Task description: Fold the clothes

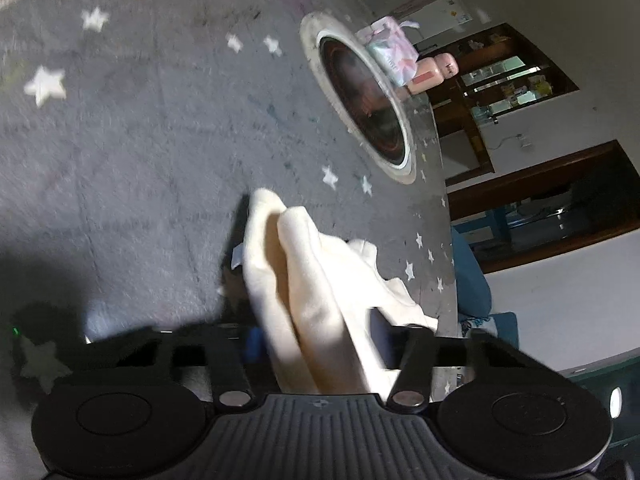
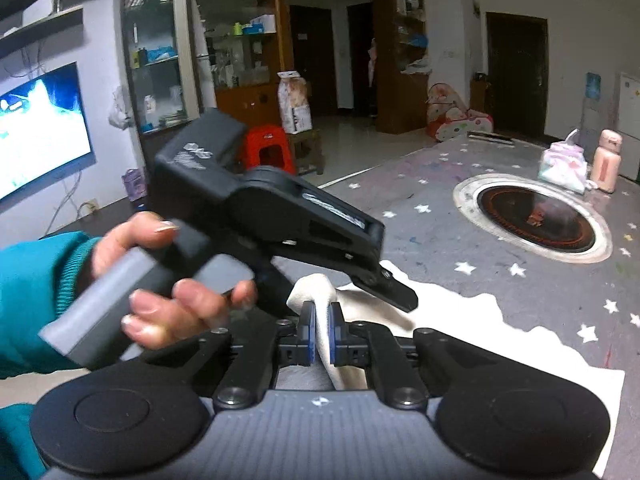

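Note:
A cream-white garment lies on the grey star-patterned table cover. My right gripper is shut on a bunched fold of the garment, blue pads pressing the cloth. My left gripper is shut on another fold of the same garment, which bulges up between its fingers. In the right wrist view the left gripper's body, held by a hand in a teal sleeve, sits just above and left of the right gripper.
A round induction cooker inset lies in the table to the right. A pink bottle and a pastel tissue pack stand behind it. The table edge and a blue chair show in the left wrist view.

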